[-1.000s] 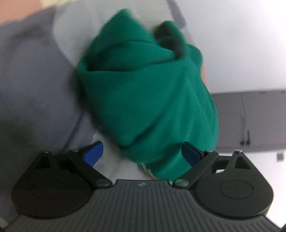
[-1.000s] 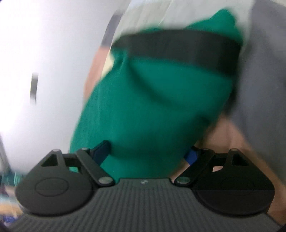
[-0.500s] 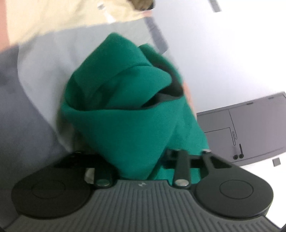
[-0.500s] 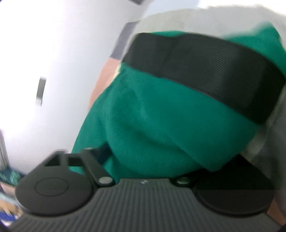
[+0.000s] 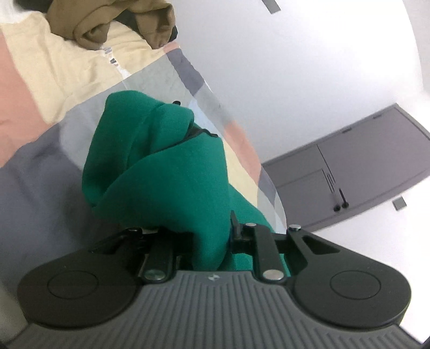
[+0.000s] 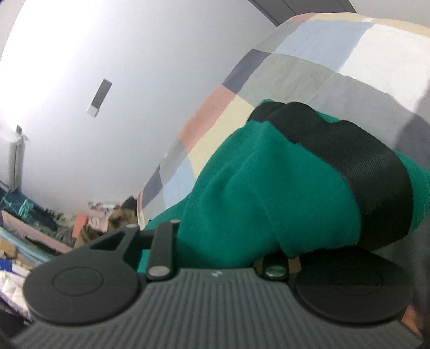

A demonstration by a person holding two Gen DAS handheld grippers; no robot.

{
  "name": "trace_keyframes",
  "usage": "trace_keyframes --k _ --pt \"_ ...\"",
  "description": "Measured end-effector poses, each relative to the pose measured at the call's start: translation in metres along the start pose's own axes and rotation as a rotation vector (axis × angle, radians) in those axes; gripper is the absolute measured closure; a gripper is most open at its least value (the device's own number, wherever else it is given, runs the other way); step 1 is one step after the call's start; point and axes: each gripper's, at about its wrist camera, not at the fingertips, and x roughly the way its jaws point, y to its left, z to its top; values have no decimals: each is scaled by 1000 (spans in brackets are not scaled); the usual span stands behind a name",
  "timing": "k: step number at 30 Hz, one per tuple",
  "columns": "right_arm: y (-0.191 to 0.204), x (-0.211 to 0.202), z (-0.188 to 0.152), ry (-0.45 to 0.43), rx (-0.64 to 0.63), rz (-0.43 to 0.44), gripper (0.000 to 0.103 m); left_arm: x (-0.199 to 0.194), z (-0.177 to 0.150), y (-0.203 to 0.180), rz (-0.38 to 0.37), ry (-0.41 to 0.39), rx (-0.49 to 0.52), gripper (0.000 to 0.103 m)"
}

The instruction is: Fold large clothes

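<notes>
A green garment (image 5: 161, 171) with a black ribbed band (image 6: 371, 171) hangs bunched over a patchwork bedcover (image 5: 40, 166). My left gripper (image 5: 212, 236) is shut on a fold of the green cloth, which covers its fingertips. My right gripper (image 6: 223, 249) is shut on another part of the same garment (image 6: 255, 193), and the cloth hides its fingertips too. The black band drapes to the right of the right gripper.
A brown garment (image 5: 113, 24) lies bunched on the bedcover at the top of the left wrist view. A grey cabinet (image 5: 362, 166) stands against the white wall. In the right wrist view, a clutter of clothes and boxes (image 6: 40, 231) lies at the lower left.
Both grippers closed on the green garment; a second ago their blue pads stood apart. Both have since lifted and swung, so more of the bedcover and wall now shows.
</notes>
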Motion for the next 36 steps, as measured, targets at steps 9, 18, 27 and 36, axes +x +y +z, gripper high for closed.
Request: trace_keyframes --k 9,18,27,36 --pt "-14 -20 -4 69 58 -3 39 -5 -8 12 0 93 -33 37" --pt "17 -15 27 16 -47 97 36 0 26 -25 -87 18 17 30" --pt "42 55 83 -57 -201 107 35 44 74 -52 -33 -174 245 23" --pt "33 90 83 -115 -424 94 26 72 69 -36 131 -209 496 23"
